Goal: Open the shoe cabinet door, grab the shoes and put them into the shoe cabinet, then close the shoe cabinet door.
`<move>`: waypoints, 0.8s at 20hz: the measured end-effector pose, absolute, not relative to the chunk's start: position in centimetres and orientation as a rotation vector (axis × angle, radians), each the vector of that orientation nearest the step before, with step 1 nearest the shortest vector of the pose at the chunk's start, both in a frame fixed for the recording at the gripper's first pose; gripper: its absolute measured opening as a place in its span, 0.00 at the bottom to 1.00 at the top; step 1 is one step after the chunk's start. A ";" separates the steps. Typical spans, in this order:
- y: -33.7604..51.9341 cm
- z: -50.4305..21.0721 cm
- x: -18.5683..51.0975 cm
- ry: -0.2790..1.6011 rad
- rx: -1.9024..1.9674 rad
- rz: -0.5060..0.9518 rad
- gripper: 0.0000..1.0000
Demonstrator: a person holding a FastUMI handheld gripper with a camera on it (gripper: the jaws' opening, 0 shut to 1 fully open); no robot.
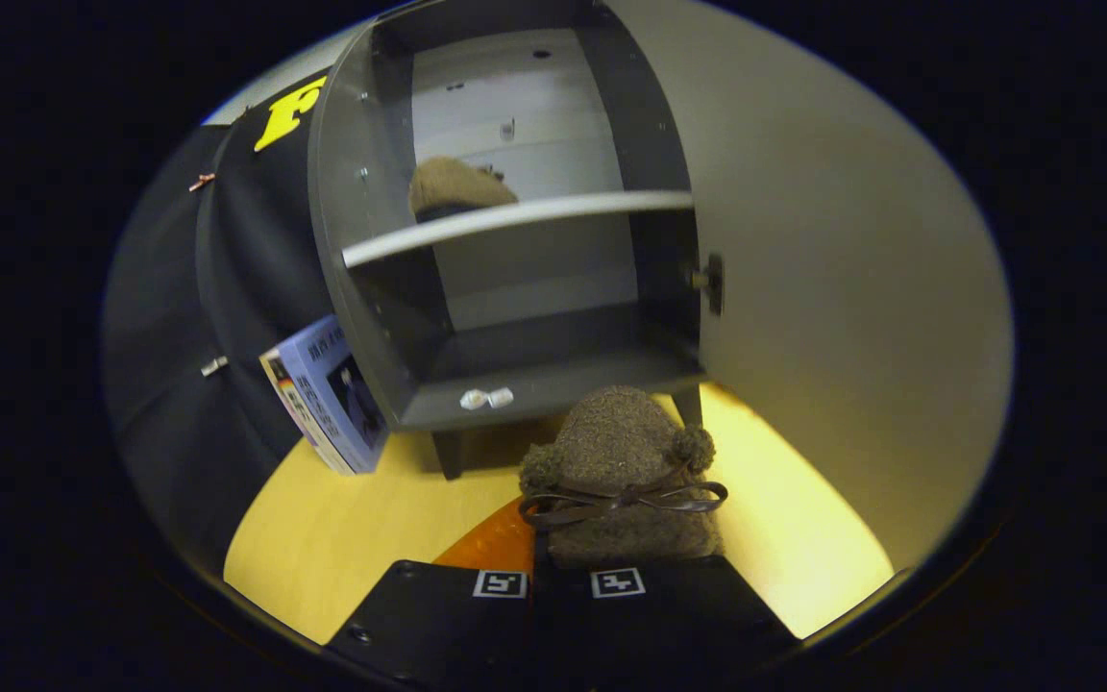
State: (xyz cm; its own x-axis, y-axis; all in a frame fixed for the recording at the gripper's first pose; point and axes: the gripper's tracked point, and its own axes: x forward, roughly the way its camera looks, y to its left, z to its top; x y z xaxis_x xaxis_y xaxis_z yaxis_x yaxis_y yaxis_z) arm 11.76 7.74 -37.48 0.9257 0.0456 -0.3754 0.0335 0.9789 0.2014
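Yellow wooden desk [342,538] under warm light, and on it sits the grey shoe cabinet [361,240] with its door [832,288] swung wide open to the right, so the opening step looks done. One fuzzy brown slipper [457,185] already sits on the upper shelf [515,219] near the back. A blue-covered book [328,394] leans against the cabinet's left side.

The second brown woolly slipper with a thin brown ribbon bow and two little pompoms [626,481] is right ahead of the fingers [558,583], in front of the cabinet's bottom compartment. The fingers look nearly pressed together with only a thin gap, and the slipper's back edge seems to sit right at their tips, but I honestly can't tell if they're pinching it or just touching it.

Handling-wise, I'd guess it's light, soft and squashy, so it'll deform instead of slipping; the knit should give decent friction. I'd take it by the rim of the upper or the heel edge, where there's a fold of fabric to clamp. Avoid the ribbon bow [623,500], since that'd probably just pull loose or let the shoe dangle and swing.
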 end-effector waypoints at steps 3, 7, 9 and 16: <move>6.8 -31.0 12.3 0.313 0.210 0.003 0.09; 6.6 -23.1 13.9 0.267 0.244 0.024 0.10; 6.5 -19.7 15.6 0.233 0.234 0.027 0.09; 6.6 -10.9 25.7 0.181 0.169 0.054 0.09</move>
